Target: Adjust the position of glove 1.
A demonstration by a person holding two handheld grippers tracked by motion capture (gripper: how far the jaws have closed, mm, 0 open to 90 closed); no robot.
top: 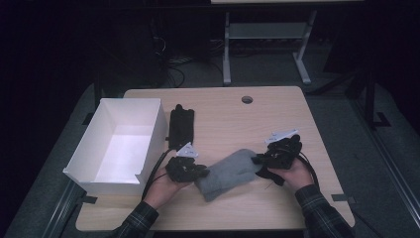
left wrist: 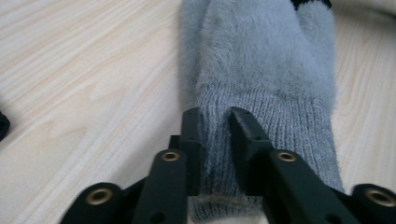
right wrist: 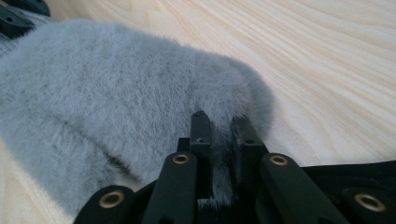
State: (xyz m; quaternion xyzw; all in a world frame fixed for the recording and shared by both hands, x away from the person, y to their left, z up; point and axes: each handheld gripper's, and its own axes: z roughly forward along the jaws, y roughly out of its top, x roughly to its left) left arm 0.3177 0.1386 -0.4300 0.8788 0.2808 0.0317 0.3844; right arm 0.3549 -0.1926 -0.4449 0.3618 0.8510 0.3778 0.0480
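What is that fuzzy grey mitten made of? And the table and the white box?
The grey mitten looks like soft knitted yarn: its body is hairy and fluffy, and its cuff shows tight knitted ribs. It could be wool or something man-made. The table looks like pale wood with streaky grain, maybe only a printed surface. The white box looks like thin matte cardboard, though plastic is possible.

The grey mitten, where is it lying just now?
In the high view the grey mitten lies on the table near its front edge, between both grippers, right of the white box.
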